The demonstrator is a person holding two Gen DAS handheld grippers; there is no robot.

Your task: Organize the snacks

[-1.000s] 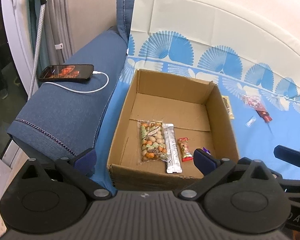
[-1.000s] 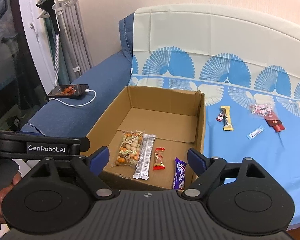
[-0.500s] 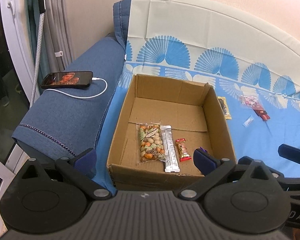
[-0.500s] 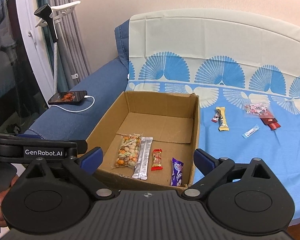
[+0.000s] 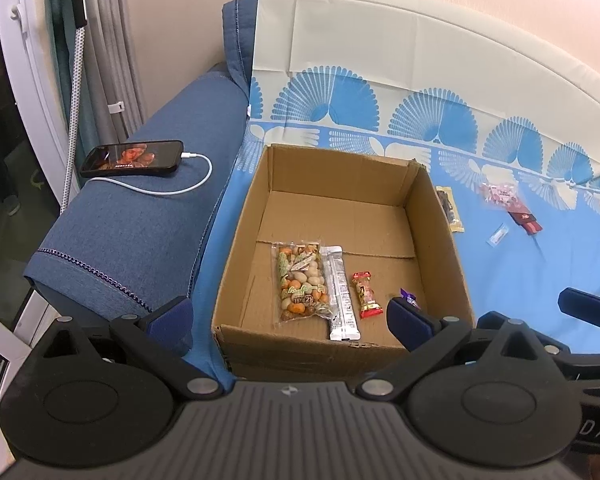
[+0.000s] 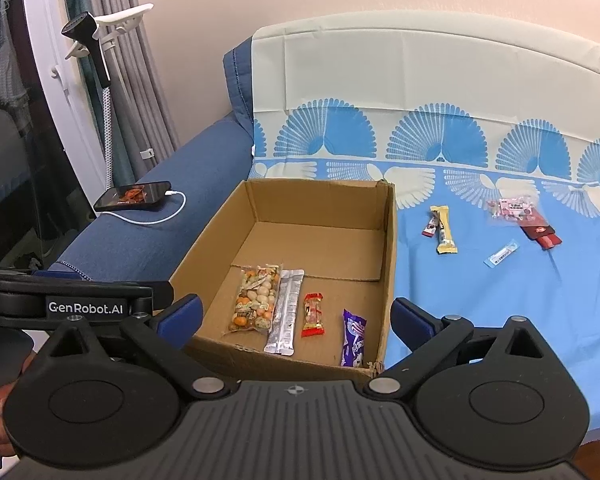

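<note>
Cardboard box, open-topped, corrugated, on the blue fan-print sheet by the sofa's denim armrest.

Along the box's near wall, side by side: clear nut packet, silver foil bar, red candy, purple wrapper.

Loose wrapped snacks lie on the sheet beyond the box's right wall.

Phone, cabled, on the armrest.

Left gripper and right gripper: jaws wide, holding nothing.
</note>
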